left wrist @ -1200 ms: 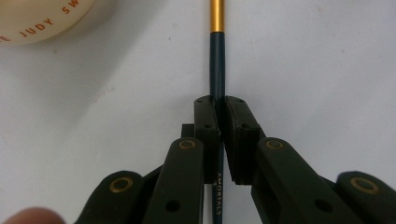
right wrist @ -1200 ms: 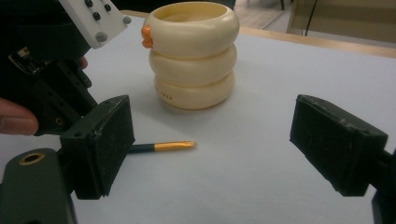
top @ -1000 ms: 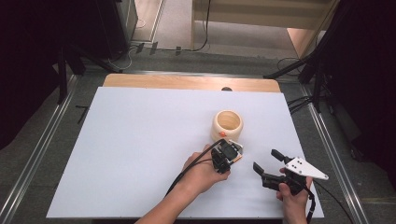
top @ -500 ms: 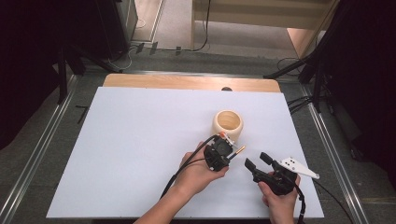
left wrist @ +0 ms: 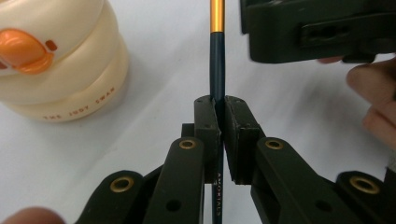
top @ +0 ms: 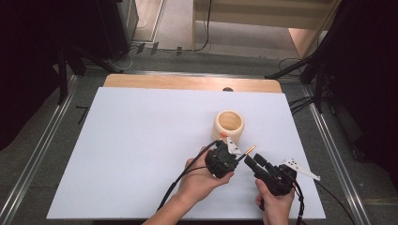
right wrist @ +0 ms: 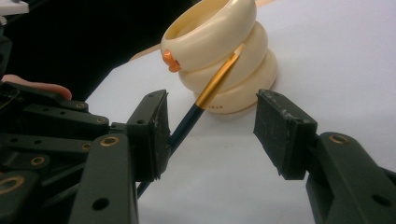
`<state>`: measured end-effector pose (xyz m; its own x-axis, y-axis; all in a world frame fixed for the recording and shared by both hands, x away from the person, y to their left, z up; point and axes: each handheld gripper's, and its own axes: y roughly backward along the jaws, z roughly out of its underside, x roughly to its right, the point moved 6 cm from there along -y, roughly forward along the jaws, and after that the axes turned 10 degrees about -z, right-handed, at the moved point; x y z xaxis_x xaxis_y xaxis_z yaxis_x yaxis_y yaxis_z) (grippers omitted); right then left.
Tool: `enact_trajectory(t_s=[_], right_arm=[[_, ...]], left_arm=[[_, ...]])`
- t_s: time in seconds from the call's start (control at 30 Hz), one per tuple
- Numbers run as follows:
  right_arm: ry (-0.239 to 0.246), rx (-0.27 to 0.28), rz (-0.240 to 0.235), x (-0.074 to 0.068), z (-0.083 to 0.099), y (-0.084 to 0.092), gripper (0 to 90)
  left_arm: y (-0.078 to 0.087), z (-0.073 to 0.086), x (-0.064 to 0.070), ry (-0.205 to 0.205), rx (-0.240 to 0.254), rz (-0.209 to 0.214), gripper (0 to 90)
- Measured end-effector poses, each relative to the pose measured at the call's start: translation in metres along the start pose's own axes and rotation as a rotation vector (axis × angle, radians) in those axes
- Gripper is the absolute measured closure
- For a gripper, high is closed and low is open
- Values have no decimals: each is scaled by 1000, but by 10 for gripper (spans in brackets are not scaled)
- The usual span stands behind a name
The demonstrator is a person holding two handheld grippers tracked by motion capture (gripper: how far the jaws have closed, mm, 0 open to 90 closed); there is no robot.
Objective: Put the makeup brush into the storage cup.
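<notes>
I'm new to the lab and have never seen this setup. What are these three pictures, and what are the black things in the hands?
No robot here: a person holds a hand-held gripper with two black jaws in each hand. The high view looks down on a white table. The other two pictures come from small cameras riding on each gripper, looking along its jaws. On the table stands a cream ringed pot with an orange duck bill. The left gripper is shut on a thin brush with a dark handle and a gold band, pointing towards the pot. The right gripper is open, its jaws on either side of the brush handle, not yet closed on it.
</notes>
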<state>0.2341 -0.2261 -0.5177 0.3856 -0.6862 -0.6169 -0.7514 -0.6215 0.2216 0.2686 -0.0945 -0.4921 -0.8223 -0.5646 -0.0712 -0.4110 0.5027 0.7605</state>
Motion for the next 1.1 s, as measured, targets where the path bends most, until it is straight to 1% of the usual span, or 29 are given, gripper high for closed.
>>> enact_trajectory(t_s=[0.03, 0.07, 0.1, 0.13, 0.2, 0.3, 0.33, 0.4, 0.43, 0.53, 0.57, 0.6, 0.63, 0.67, 0.7, 0.73, 0.77, 0.83, 0.87, 0.93, 0.97, 1.03, 1.1], right_arm=[[-14, -5, -9, 1, 1, -1, 524], [-22, -7, -21, 1, 1, -2, 539], [-22, -7, -21, 1, 1, -2, 539], [-38, 3, -51, 0, 1, -2, 587], [-38, 9, -46, 0, 1, -3, 614], [-68, 12, -58, 0, 1, -4, 662], [-80, 14, -61, 0, 1, -4, 697], [-95, 16, -76, 0, 1, -4, 738], [-103, 20, -85, -1, 1, -4, 756], [-128, 28, -114, -2, 1, -3, 810], [-133, 31, -123, -3, 0, -3, 842], [-127, 28, -105, -3, 1, -3, 842], [-128, 31, -107, -3, 0, -3, 842], [-130, 27, -128, -3, 0, -3, 843], [-130, 25, -130, -3, 0, -3, 843], [-126, 28, -124, -3, -1, -2, 843], [-114, 34, -116, -3, -2, -2, 843], [-105, 40, -112, -4, -3, 0, 843], [-78, 50, -94, -4, -5, 2, 843], [-71, 48, -90, -5, -6, 2, 843], [-34, 50, -75, -5, -6, 3, 843], [7, 46, -54, -6, -7, 3, 843], [41, 46, -42, -7, -7, 4, 843]], left_arm=[[1, -1, 3, -7, 17, 2, 856], [1, -1, 5, -16, 23, 5, 856], [1, -1, 5, -16, 23, 5, 856], [2, -2, 8, -23, 37, 8, 856], [2, -2, 10, -34, 52, 6, 856], [2, -2, 14, -48, 63, 9, 856], [2, -1, 14, -56, 65, 7, 856], [1, -1, 16, -58, 77, 5, 856], [1, -1, 16, -65, 79, 3, 856], [1, 0, 17, -66, 82, 6, 856], [0, 0, 17, -68, 86, 5, 900], [1, 1, 17, -69, 97, 1, 900], [1, 1, 17, -69, 97, 1, 900], [2, 0, 17, -71, 116, 2, 900], [2, 0, 17, -71, 116, 2, 877], [3, 0, 17, -65, 124, 4, 836], [3, 0, 16, -67, 126, 5, 815], [5, 2, 14, -64, 134, 5, 798], [7, 4, 12, -61, 135, 18, 777], [8, 5, 11, -58, 137, 25, 731], [12, 7, 9, -59, 153, 32, 706], [16, 10, 6, -51, 169, 46, 651], [21, 13, 2, -19, 187, 78, 580]])
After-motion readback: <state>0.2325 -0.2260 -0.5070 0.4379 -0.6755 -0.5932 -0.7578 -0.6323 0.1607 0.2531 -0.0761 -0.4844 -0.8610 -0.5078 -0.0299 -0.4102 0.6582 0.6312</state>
